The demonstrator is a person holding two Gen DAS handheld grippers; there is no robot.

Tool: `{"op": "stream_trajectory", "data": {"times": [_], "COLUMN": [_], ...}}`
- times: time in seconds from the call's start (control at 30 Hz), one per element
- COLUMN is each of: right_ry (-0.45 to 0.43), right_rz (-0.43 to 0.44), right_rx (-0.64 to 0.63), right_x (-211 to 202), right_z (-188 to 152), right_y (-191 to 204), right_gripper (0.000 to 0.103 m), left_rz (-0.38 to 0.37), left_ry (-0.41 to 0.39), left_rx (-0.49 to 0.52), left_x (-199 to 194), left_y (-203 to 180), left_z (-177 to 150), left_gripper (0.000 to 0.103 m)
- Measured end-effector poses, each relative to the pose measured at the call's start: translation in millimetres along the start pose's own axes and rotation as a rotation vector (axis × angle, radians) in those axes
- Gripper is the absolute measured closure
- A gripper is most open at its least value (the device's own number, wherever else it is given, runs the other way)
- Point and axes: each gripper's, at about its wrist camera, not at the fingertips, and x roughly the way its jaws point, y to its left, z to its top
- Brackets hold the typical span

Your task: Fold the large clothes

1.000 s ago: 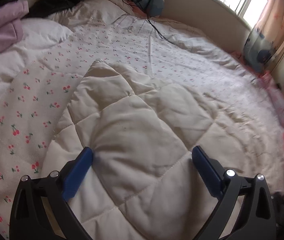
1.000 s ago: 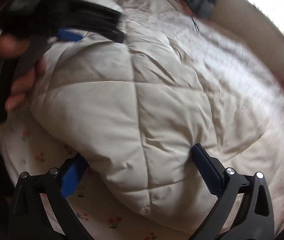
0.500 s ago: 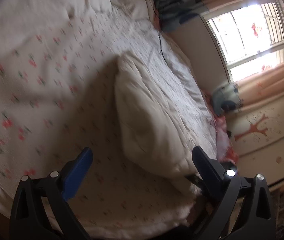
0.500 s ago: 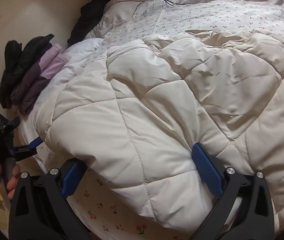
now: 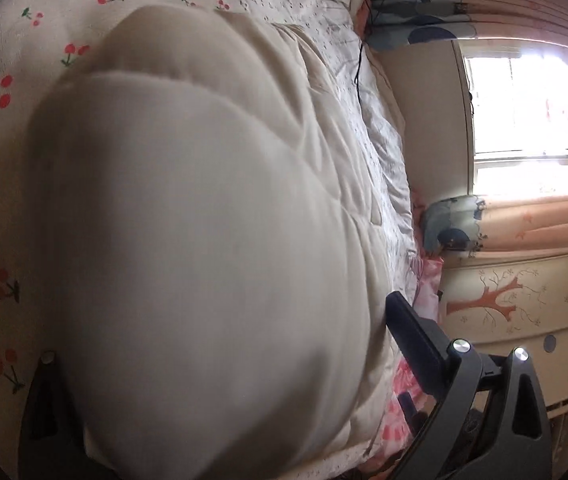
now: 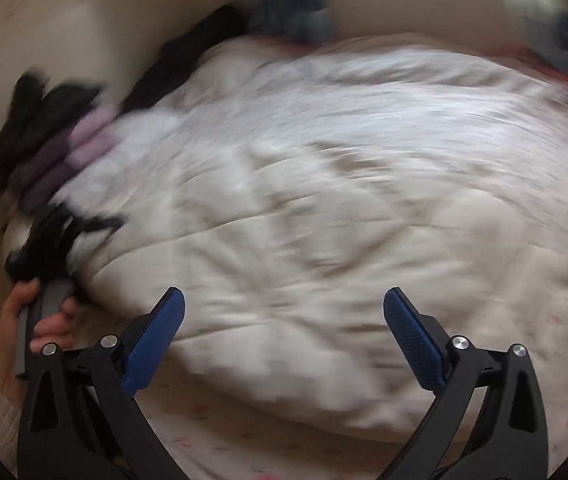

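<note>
A cream quilted garment (image 5: pixel 204 240) lies bunched on the bed and fills the left wrist view. It bulges between the wide-apart fingers of my left gripper (image 5: pixel 284 300), which is open; the cloth hides the left finger, and the right finger (image 5: pixel 411 332) shows beside it. In the blurred right wrist view the same garment (image 6: pixel 323 248) spreads ahead of my right gripper (image 6: pixel 284 300), which is open with nothing between its blue pads (image 6: pixel 407 328). A hand (image 6: pixel 44 320) holds the left gripper (image 6: pixel 56 240) at the garment's left edge.
A cherry-print sheet (image 5: pixel 0 92) covers the bed. Purple and black clothes (image 6: pixel 44 148) are piled against the wall at left. Blue-grey pillows (image 5: pixel 411 20), a black cable (image 5: pixel 359 68), a bright window (image 5: pixel 523 120) and a tree-painted dresser (image 5: pixel 515 320) lie beyond the bed.
My left gripper has closed in on the garment, which now bulges between its fingers and hides one. My right gripper has drawn back; the garment edge now lies ahead of its tips.
</note>
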Motion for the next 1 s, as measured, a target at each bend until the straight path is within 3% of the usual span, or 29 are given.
{"op": "stream_trajectory", "data": {"times": [0.03, 0.07, 0.1, 0.17, 0.23, 0.33, 0.5, 0.57, 0.63, 0.7, 0.8, 0.9, 1.0], "right_ry": [0.066, 0.182, 0.213, 0.191, 0.073, -0.017, 0.061, 0.152, 0.305, 0.308, 0.209, 0.104, 0.221], "right_rz": [-0.056, -0.044, -0.010, -0.038, -0.006, -0.003, -0.044, -0.110, -0.138, -0.142, -0.069, -0.053, -0.139], "right_rx": [0.063, 0.095, 0.078, 0.032, -0.003, -0.088, -0.152, -0.141, -0.144, -0.120, -0.126, -0.191, -0.301], "right_x": [14, 38, 46, 33, 8, 1, 85, 139, 199, 199, 154, 99, 121], "right_z": [-5, -15, -21, -14, 3, 39, 104, 108, 93, 100, 101, 70, 24], "right_y": [-29, -52, -59, -49, -31, 5, 44, 42, 37, 38, 45, 66, 75], "right_gripper": [0.007, 0.007, 0.007, 0.007, 0.007, 0.007, 0.007, 0.007, 0.006, 0.006, 0.006, 0.006, 0.006], "left_rz": [0.037, 0.059, 0.071, 0.048, -0.011, -0.015, -0.038, -0.038, -0.036, -0.029, -0.043, -0.057, -0.054], "left_ry": [-0.006, -0.009, -0.015, -0.046, -0.096, -0.114, -0.123, -0.129, -0.139, -0.143, -0.133, -0.128, -0.133], "left_rx": [0.034, 0.061, 0.082, 0.076, 0.022, 0.026, 0.025, 0.036, 0.042, 0.054, 0.021, -0.001, -0.010], "left_x": [5, 9, 12, 7, -4, -4, -7, -8, -11, -22, -24, -24, -19], "left_y": [-6, -10, -13, -13, -7, -6, 3, 3, 7, 14, 20, 22, 18], "left_z": [-3, -5, -7, -9, -9, -14, -21, -24, -28, -31, -27, -24, -19], "left_gripper": [0.007, 0.007, 0.007, 0.010, 0.023, 0.029, 0.037, 0.040, 0.041, 0.042, 0.042, 0.040, 0.037]}}
